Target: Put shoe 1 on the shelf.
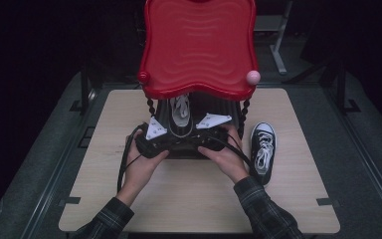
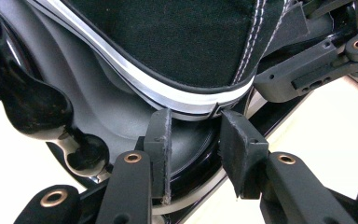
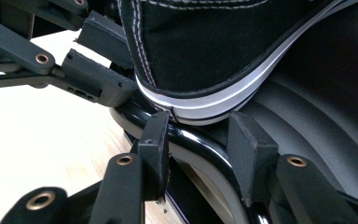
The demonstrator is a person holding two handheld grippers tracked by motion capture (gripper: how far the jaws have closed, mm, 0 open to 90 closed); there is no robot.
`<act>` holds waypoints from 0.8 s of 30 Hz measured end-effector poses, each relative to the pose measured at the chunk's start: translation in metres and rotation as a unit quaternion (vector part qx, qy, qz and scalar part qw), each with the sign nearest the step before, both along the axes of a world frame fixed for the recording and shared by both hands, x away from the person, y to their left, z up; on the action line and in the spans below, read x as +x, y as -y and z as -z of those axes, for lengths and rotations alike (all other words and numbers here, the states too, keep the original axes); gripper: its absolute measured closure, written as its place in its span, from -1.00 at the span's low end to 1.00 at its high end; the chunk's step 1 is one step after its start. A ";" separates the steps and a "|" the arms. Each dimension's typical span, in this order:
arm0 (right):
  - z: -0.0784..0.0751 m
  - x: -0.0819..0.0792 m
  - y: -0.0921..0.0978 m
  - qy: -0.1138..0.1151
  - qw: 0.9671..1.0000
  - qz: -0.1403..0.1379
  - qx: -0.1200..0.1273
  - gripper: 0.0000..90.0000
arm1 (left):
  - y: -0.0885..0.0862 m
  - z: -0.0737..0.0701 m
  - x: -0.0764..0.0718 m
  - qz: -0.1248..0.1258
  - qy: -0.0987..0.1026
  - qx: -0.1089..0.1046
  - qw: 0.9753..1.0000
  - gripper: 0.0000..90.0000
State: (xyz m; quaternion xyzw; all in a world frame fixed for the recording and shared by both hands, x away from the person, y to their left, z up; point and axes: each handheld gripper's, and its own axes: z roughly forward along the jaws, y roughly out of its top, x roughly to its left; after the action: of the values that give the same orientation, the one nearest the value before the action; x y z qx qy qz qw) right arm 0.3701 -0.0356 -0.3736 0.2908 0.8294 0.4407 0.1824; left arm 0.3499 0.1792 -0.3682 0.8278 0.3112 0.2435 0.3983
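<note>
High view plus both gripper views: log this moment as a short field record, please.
setting: light wooden table with a two-tier stand, red top shelf
shoe on lower shelf: black-and-white sneaker, heel toward the person
second shoe: matching sneaker on the table, right of the stand
left gripper: open, fingers at the shelf shoe's heel sole
right gripper: open, at the same heel from the other side
grasp: neither closed on the shoe
hands: both on the grippers, at the stand's front
</note>
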 end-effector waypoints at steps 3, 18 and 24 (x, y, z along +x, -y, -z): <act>0.000 0.000 -0.001 0.000 1.000 -0.001 -0.002 0.30 | 0.000 0.001 -0.001 0.001 -0.002 -0.007 1.000 0.41; -0.004 -0.001 0.007 0.012 1.000 0.008 0.017 0.32 | -0.001 -0.006 -0.001 0.003 -0.001 -0.018 1.000 0.34; -0.001 0.002 0.003 0.006 1.000 0.015 0.010 0.33 | -0.002 -0.003 0.004 -0.002 -0.005 -0.005 1.000 0.36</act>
State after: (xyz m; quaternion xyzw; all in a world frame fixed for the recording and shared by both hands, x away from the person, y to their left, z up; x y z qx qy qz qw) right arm 0.3719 -0.0385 -0.3729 0.3019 0.8196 0.4479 0.1913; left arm 0.3542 0.1809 -0.3655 0.8263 0.3162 0.2390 0.4001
